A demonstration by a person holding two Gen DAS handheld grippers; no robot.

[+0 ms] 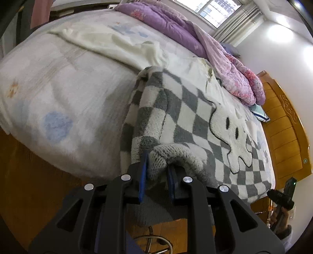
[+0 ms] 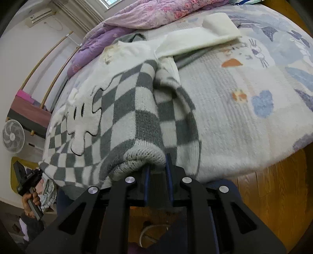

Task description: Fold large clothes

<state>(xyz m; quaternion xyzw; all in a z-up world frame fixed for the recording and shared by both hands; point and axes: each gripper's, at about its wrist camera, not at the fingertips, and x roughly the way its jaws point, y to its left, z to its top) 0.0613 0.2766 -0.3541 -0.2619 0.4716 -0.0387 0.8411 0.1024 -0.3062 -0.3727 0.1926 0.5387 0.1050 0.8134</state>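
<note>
- The sweater (image 1: 187,109) is big and fuzzy, with grey and white squares and a white cartoon face (image 1: 230,132) on it
- It lies spread on the bed (image 1: 58,82), and its bottom part hangs over the near edge of the bed
- The left claw (image 1: 156,175) is clamped on the thick knit hem (image 1: 168,156) of the sweater; the blue pads (image 1: 142,175) press on the bunched hem from both sides
- In the right view, the right claw (image 2: 158,175) is clamped on the hem (image 2: 140,156) too, at the other corner
- The hem rolls up into a fat grey lump right in front of each claw
- A sleeve with squares (image 2: 176,109) is folded in over the side of the sweater
- The top of the sweater is plain white (image 2: 137,50), and a white sleeve (image 2: 211,35) lies stretched out flat on the bed sheet
- The sheet (image 2: 244,88) is pale, with blue hearts and little drawings on it
- A purple and pink quilt (image 1: 195,39) is piled along the far side of the bed, under the window (image 1: 215,9)
- A small blue pillow (image 1: 260,113) peeks out by the wooden headboard (image 1: 283,127)
- The floor (image 2: 273,185) below the bed is brown wood
- In the left view, the other claw's handle and the hand (image 1: 281,215) on it show at the right edge
- In the right view, a hand (image 2: 31,199) grips the other handle at the left edge, near a white fan (image 2: 12,135)
</note>
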